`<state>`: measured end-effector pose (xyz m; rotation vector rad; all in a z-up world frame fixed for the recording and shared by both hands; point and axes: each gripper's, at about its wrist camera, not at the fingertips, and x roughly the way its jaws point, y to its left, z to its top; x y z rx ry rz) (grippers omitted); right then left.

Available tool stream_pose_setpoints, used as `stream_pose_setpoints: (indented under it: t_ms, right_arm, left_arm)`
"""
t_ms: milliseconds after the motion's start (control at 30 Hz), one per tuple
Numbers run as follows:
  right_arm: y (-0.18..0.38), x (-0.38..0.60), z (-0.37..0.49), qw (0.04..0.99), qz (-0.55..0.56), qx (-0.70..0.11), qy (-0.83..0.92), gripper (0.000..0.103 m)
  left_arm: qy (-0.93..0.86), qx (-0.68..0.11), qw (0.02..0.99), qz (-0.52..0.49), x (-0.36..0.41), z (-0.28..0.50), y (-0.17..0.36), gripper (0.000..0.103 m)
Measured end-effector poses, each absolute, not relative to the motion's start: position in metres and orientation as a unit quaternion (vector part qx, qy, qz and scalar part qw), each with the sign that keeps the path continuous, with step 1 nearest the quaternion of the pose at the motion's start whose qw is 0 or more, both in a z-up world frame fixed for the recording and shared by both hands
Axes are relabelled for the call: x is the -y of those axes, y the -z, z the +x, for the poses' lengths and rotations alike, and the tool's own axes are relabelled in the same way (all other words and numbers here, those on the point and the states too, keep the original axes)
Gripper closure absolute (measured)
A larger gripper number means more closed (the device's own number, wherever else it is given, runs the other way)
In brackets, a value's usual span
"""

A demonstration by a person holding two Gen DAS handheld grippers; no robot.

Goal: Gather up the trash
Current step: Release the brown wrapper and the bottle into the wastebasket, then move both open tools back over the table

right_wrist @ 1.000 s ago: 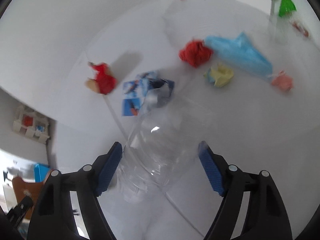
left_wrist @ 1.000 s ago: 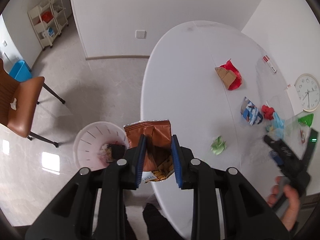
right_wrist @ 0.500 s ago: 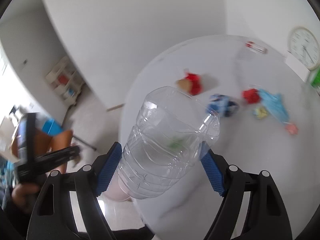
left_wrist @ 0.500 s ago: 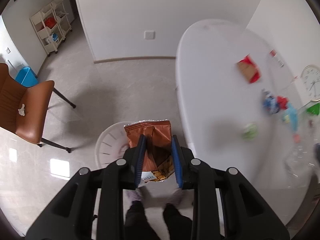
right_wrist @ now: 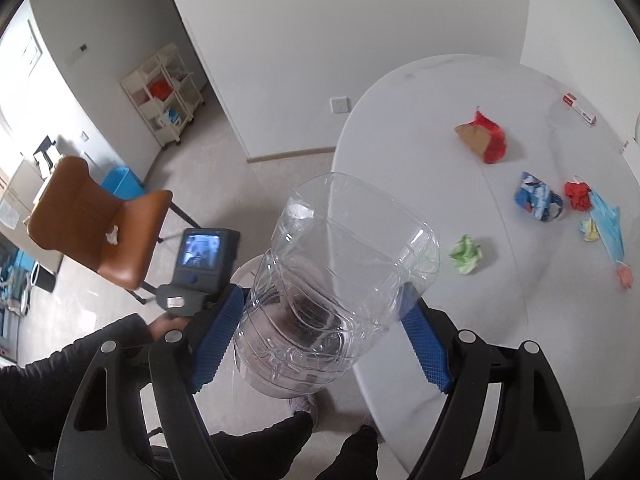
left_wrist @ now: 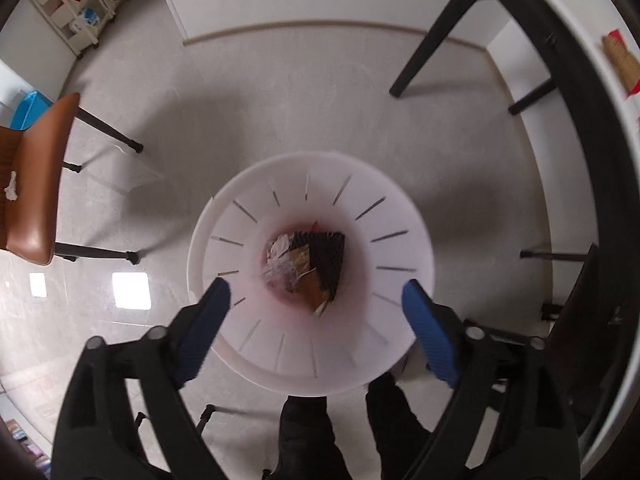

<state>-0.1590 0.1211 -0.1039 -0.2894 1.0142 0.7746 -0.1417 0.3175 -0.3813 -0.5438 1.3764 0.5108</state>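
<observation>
My left gripper [left_wrist: 316, 300] is open and empty, right above the white slotted trash basket [left_wrist: 400, 216] on the floor. The brown snack bag [left_wrist: 316, 298] lies at the basket's bottom with other wrappers. My right gripper [right_wrist: 326, 320] is shut on a clear plastic bottle [right_wrist: 340, 272], held above the table's near edge. On the white table [right_wrist: 420, 168] lie a red and brown wrapper [right_wrist: 486, 140], a blue wrapper [right_wrist: 538, 196], a green paper ball [right_wrist: 466, 254], a red wad [right_wrist: 578, 194] and a blue face mask [right_wrist: 608, 224].
A brown chair [left_wrist: 32, 184] stands left of the basket. Black table legs [left_wrist: 440, 28] and the table rim [left_wrist: 580, 92] run along the right. A cream shelf cart [right_wrist: 164, 92] stands by the far wall. The person's feet [left_wrist: 348, 420] are below the basket.
My left gripper moved over the basket, opened and dropped the brown snack bag into it. My right gripper holds the bottle and has swung a little towards the basket side.
</observation>
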Motion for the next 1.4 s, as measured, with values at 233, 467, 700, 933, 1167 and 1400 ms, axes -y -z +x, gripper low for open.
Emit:
stream_pose_setpoints:
  t_ms: [233,467,700,933,1167,1400]
  right_arm:
    - [0.113,-0.158,-0.176,0.779,-0.162,-0.468,-0.384,0.023]
    - [0.154,-0.213,-0.194,0.748,-0.238,-0.452,-0.425,0.023]
    - [0.257,-0.283,-0.199,0.687,-0.305,-0.487,-0.445,0.022]
    - [0.318,-0.301,-0.198,0.659,-0.317,-0.549,-0.404,0.011]
    - [0.205,-0.249,-0.185,0.735,-0.26,-0.482,-0.4,0.003]
    - [0.084,-0.156,-0.159,0.815,-0.198,-0.405,-0.364,0.002]
  left_arm:
    - [-0.205,-0.614,0.723,-0.24,-0.327,-0.158,0.357,0.017]
    - [-0.272,-0.568,0.749,-0.204,-0.362,-0.222,0.276,0.008]
    - [-0.354,-0.553,0.723,-0.218,-0.387,-0.295,0.236,0.008]
    - [-0.357,-0.556,0.713,-0.234,-0.381,-0.311,0.231,0.008]
    - [-0.33,-0.522,0.752,-0.231,-0.345,-0.28,0.191,0.008]
    - [-0.279,-0.471,0.814,-0.192,-0.288,-0.222,0.118,0.008]
